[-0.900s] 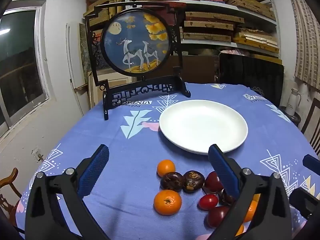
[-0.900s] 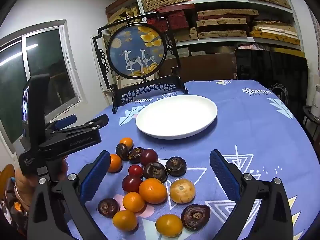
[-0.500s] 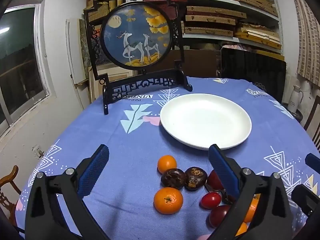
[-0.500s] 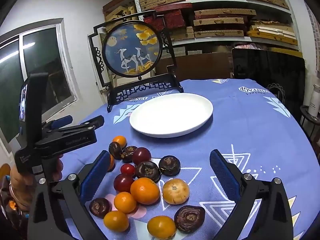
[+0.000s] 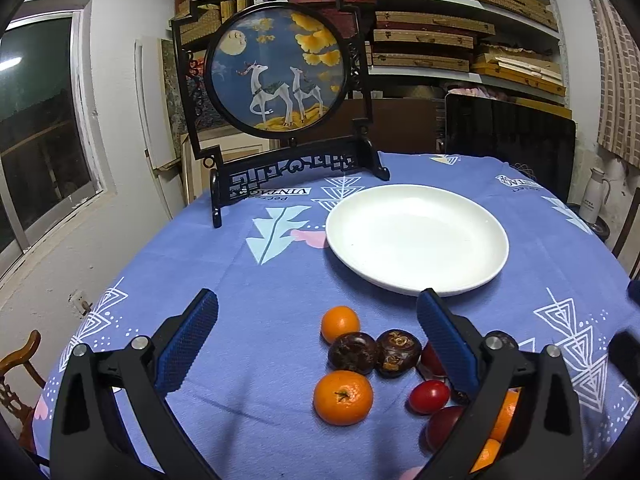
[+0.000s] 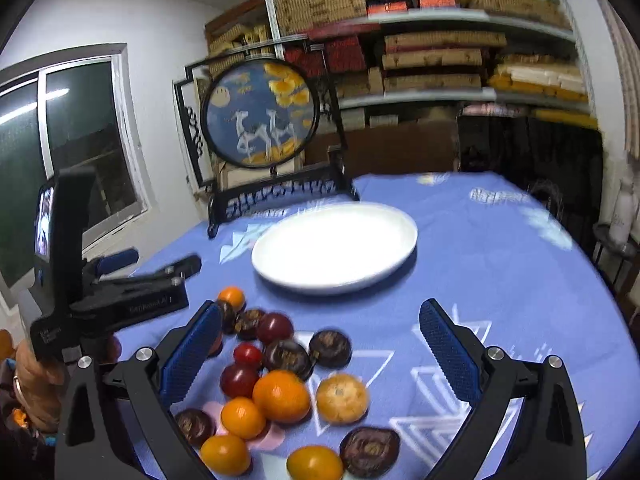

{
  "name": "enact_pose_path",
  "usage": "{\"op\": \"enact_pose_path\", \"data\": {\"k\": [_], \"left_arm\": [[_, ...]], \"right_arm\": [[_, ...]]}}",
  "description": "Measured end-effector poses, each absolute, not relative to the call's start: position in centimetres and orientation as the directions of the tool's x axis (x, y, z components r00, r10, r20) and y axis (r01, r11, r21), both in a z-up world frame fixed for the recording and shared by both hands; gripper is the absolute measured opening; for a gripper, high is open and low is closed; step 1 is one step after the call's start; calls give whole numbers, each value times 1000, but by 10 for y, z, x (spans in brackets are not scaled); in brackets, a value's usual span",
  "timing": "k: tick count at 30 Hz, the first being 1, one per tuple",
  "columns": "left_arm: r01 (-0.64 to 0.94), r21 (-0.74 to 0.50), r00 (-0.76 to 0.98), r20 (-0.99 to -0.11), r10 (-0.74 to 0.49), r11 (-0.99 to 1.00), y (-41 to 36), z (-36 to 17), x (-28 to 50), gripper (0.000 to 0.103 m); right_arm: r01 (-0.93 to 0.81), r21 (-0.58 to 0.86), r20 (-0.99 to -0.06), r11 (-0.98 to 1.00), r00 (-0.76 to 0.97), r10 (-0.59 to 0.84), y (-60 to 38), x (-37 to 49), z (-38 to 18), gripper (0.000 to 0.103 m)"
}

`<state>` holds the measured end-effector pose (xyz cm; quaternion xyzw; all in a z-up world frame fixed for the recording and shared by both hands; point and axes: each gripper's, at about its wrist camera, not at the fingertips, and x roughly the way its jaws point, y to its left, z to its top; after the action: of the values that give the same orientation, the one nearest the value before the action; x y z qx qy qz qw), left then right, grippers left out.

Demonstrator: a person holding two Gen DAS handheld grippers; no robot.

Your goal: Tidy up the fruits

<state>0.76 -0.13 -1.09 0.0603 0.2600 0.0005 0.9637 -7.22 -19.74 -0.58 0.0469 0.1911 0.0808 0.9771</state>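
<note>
An empty white plate (image 5: pixel 416 236) sits on the blue tablecloth; it also shows in the right wrist view (image 6: pixel 334 248). In front of it lies a pile of fruit: oranges (image 5: pixel 343 397), dark brown mangosteens (image 5: pixel 354 353) and red tomatoes (image 5: pixel 429 396). In the right wrist view the pile holds an orange (image 6: pixel 281 396), a tomato (image 6: pixel 248 354) and a mangosteen (image 6: pixel 330 348). My left gripper (image 5: pixel 316 336) is open and empty, above the pile's left side. My right gripper (image 6: pixel 320 352) is open and empty over the pile. The left gripper (image 6: pixel 112 304) shows at left there.
A black-framed round deer screen (image 5: pixel 278 68) stands at the table's back left. A dark chair back (image 5: pixel 508 144) rises behind the table. Shelves of boxes (image 5: pixel 440 40) line the wall. A window (image 5: pixel 36 128) is at left. A white flask (image 5: pixel 596 196) stands at right.
Both grippers have moved forward and lower toward the fruit and plate. The right wrist view is blurred by motion. Both stay open; no fruit has moved.
</note>
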Motion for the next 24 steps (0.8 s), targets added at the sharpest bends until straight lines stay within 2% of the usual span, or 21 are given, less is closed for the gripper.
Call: {"op": "enact_pose_path", "data": {"k": [3,15,20,22,24], "left_arm": [[21,103,866,-499,33,994,3,-9,7,98],[20,110,861,-506,39,994,8,-14,2,98],[10,108,856,-516,47,994,8,-15,3,98],[-22,122,862,-501,81,992,8,-14,3,98],[-50,135,864,-491,111,990,8,-14,3,98]], "right_arm": [[-144,100,-328,985,929,169,-196,-70,2,100],[-200,192,-442,961,857,267,-203,-55,-10,100],[-186,130,-474,974,851,226,-192,-49,-9,100],[-139,63,-512,988,846,151,-182,-41,-10,100],[-132,45,-516,990,846,137,-175,-38,-9,100]]}}
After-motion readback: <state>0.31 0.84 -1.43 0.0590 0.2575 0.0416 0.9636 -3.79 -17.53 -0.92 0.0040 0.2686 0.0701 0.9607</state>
